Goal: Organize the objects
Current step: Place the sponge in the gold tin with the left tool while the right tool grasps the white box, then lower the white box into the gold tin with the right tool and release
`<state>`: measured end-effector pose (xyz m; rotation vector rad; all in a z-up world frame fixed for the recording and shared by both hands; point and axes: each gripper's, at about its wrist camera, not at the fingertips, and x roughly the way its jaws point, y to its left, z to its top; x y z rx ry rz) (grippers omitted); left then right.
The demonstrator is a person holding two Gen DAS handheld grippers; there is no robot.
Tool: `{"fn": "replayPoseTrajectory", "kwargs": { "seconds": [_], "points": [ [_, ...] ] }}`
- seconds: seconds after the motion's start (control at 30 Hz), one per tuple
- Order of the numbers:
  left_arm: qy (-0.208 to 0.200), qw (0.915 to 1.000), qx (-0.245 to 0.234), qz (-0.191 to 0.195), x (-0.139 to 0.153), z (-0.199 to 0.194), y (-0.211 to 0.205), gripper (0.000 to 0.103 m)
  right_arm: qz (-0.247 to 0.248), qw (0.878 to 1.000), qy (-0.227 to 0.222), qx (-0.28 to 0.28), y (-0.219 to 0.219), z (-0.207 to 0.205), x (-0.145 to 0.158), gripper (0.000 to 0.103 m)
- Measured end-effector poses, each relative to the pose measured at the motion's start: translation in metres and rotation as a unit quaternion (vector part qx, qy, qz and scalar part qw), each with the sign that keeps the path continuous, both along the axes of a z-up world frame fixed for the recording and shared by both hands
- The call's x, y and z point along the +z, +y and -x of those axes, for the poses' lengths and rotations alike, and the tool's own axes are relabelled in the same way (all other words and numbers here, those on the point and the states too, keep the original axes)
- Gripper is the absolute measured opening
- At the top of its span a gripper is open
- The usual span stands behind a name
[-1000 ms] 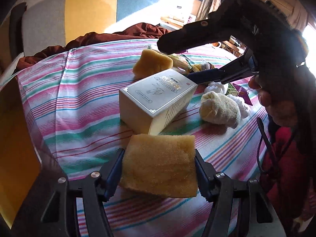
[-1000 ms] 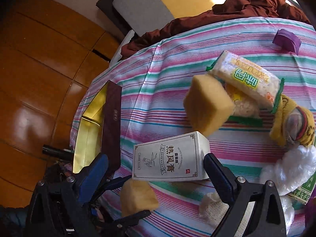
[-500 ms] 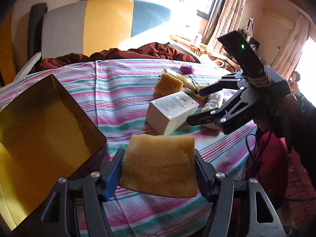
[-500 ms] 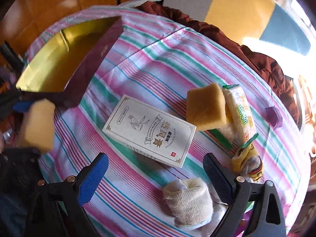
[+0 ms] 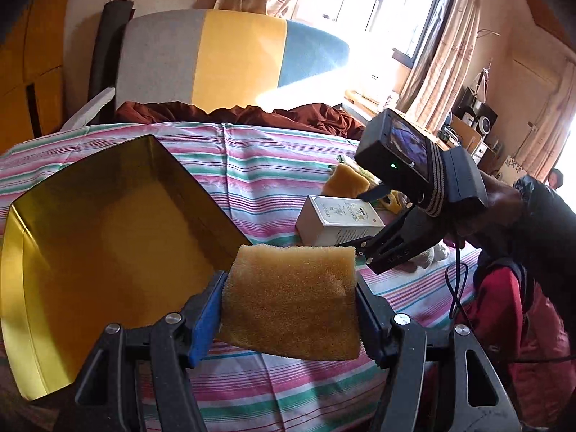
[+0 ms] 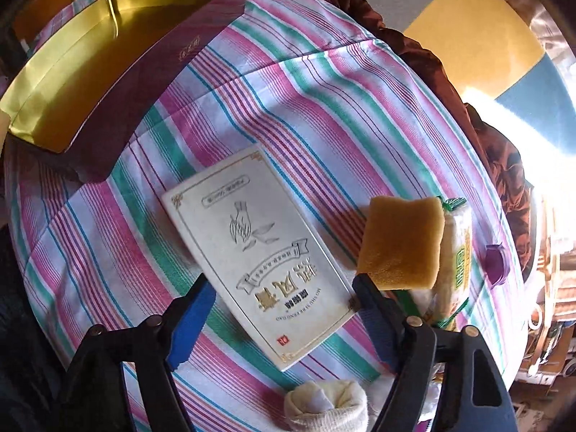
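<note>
The left tongs [image 5: 289, 306] are clamped on a yellow sponge [image 5: 291, 298], whose sides press against both blue pads at the bottom centre of the left wrist view. To the left of it, filling the left half of that frame, lies the open gold-lined box [image 5: 108, 237] on the striped tablecloth [image 5: 252, 165].

The right tongs [image 6: 284, 306] point down at the white carton [image 6: 259, 252], which lies flat on the cloth in the centre of the right wrist view. Their jaws have just been closing, and the near end of the carton lies between them. The right pad sits at the carton's corner, while the left pad seems just clear of its edge, so the tongs do not appear to grip it yet, though the angle makes this hard to judge.

Right of the carton stands a second yellow sponge [image 6: 401, 241], touching a green-edged snack packet [image 6: 457, 259] further right. A small purple object [image 6: 496, 262] rests near the right rim. A rolled white sock [image 6: 327, 403] lies at the bottom centre. In the upper left of this frame the gold-lined box [image 6: 72, 72] shows its maroon outer wall.
</note>
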<state>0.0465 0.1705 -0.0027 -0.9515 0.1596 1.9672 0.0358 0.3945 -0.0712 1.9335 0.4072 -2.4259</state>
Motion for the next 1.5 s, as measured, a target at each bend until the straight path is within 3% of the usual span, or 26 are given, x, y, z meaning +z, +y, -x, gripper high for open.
{"fn": "replayPoseTrajectory", "kwargs": {
  "seconds": [0.17,0.3,0.63,0.83,1.27,1.5],
  "points": [
    [0.005,0.9985,0.054,0.006,0.004,0.018,-0.026,0.067,0.053,0.996,0.041,-0.053,0.010,-0.005,0.006,0.063],
    [0.004,0.9916,0.127,0.021,0.004,0.042,-0.057,0.067,0.096,0.988,0.065,-0.097,0.015,-0.008,0.001,0.059],
    [0.001,0.9599,0.258,0.110,-0.029,0.089,-0.113,0.068,0.147,0.974,0.106,-0.136,0.027,-0.009,0.004,0.055],
    [0.012,0.9432,0.297,0.149,-0.042,0.096,-0.127,0.082,0.153,0.972,0.113,-0.141,0.015,-0.019,0.005,0.055],
    [0.040,0.9399,0.317,0.120,-0.024,0.077,-0.132,0.085,0.125,0.974,0.128,-0.140,0.008,-0.017,0.002,0.052],
    [0.047,0.9424,0.315,0.103,-0.013,0.070,-0.130,0.085,0.137,0.958,0.162,-0.194,0.011,-0.018,0.026,0.052]
  ]
}}
